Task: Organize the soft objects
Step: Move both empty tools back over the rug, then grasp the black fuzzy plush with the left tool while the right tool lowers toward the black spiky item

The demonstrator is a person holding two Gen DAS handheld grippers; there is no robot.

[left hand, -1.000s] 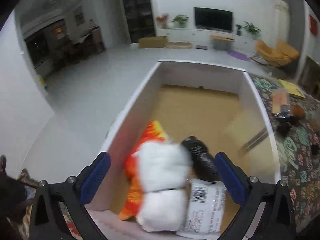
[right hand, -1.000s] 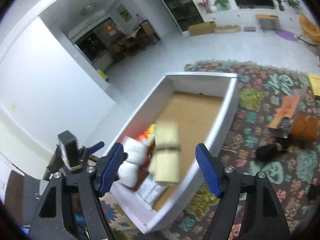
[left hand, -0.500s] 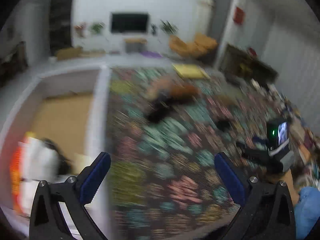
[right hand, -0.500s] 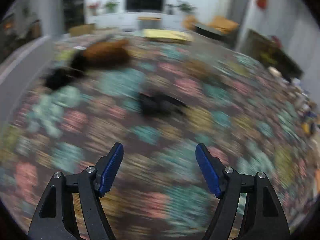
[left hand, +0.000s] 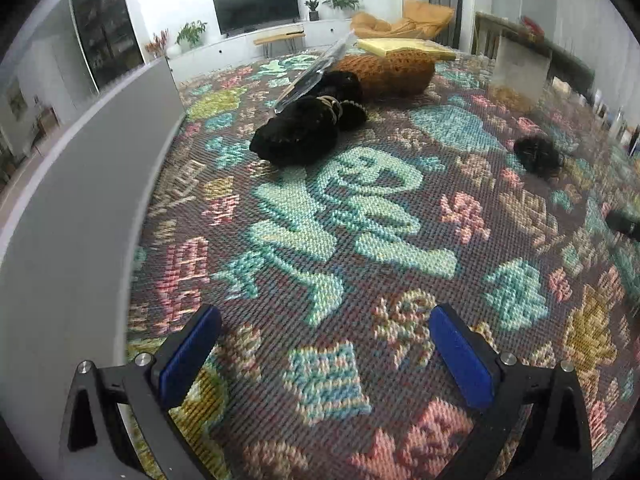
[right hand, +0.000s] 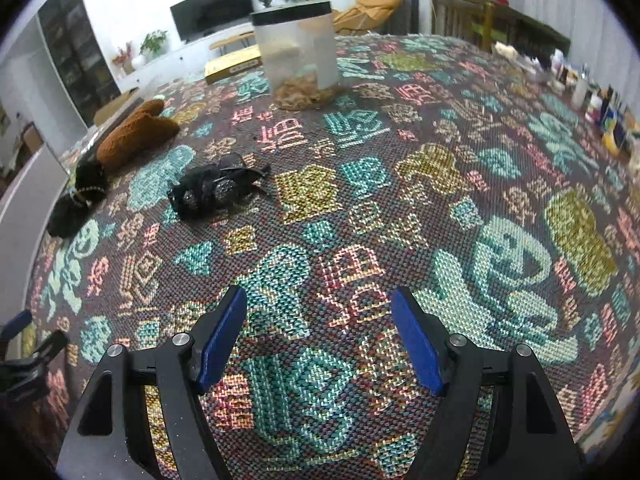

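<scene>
Both tongs swung off the white box, now over patterned rug.
Left tongs [left hand: 320,344] and right tongs [right hand: 316,328] wide, empty. Left to sort: black plush [left hand: 304,128] ahead of left tongs, long axis running ahead-right; brown knit [right hand: 136,136], black lace piece [right hand: 212,192] ahead-left of right tongs.

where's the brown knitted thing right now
The brown knitted thing lies on the patterned rug, upper left in the right wrist view, touching the black plush just in front of it, left of the clear tub.
</scene>
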